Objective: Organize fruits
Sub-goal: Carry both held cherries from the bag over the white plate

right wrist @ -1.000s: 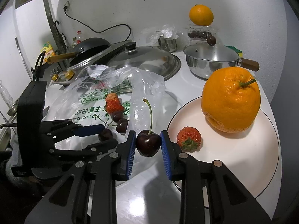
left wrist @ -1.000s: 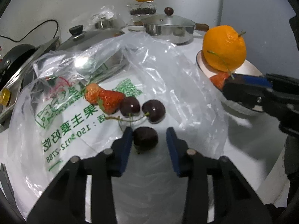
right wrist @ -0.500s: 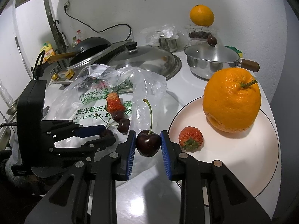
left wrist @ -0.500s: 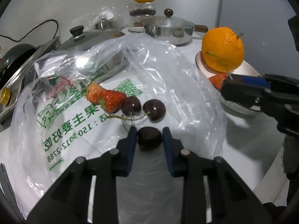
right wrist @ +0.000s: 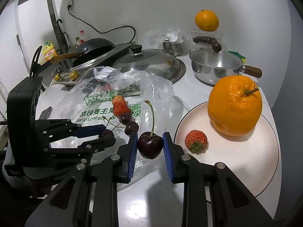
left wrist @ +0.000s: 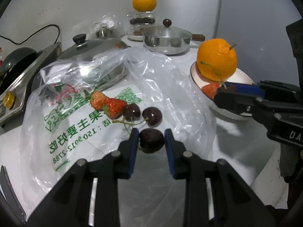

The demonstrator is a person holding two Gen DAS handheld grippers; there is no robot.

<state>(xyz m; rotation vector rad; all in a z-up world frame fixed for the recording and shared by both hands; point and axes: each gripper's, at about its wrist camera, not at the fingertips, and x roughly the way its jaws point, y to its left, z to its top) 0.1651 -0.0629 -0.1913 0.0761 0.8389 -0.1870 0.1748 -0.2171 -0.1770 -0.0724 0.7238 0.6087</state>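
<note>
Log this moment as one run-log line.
left gripper: shut on bag cherry | right gripper: shut on stemmed cherry | plate: orange, strawberry

On the plate (right wrist: pixel 246 170) sit an orange (right wrist: pixel 234 106) and, left of it, a strawberry (right wrist: pixel 196 141).

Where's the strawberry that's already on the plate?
In the right wrist view, the strawberry lies on the plate's left part, in front of the big orange.

Plate (left wrist: pixel 244 75) partly behind right gripper (left wrist: pixel 223 92)
</note>
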